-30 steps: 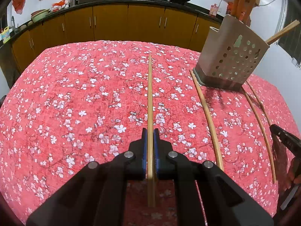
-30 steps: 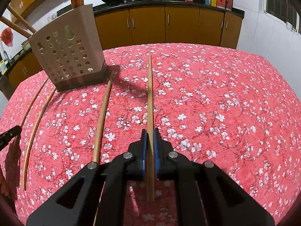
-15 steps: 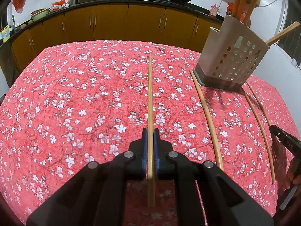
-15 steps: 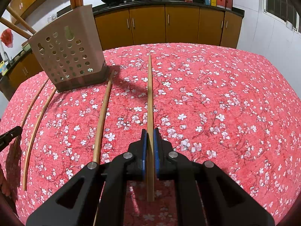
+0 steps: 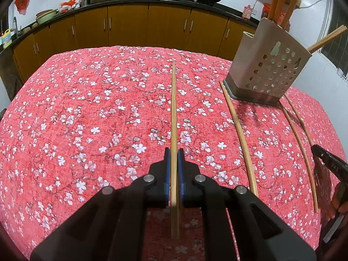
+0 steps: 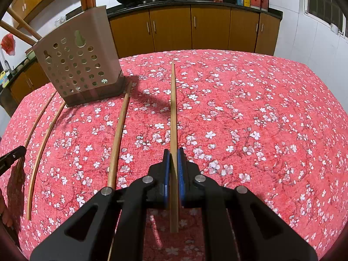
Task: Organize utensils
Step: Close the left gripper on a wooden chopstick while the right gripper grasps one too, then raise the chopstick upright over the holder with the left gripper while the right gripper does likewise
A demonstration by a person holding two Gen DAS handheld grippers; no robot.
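Observation:
My left gripper [image 5: 174, 154] is shut on a wooden chopstick [image 5: 173, 113] that points straight ahead above the red floral tablecloth. My right gripper [image 6: 173, 154] is shut on another wooden chopstick [image 6: 173, 108], also pointing ahead. A beige perforated utensil holder [image 5: 268, 71] stands at the right in the left wrist view and at the left in the right wrist view [image 6: 78, 65]; several chopsticks stick out of its top. Three loose chopsticks [image 5: 239, 130] lie on the cloth in front of it, also seen in the right wrist view [image 6: 118, 134].
The table is covered by a red cloth with white blossoms [image 5: 87, 119]. Brown kitchen cabinets [image 5: 130, 26] with woks on the counter run behind it. The other gripper's tip shows at the right edge [image 5: 328, 165] and the left edge [image 6: 10, 158].

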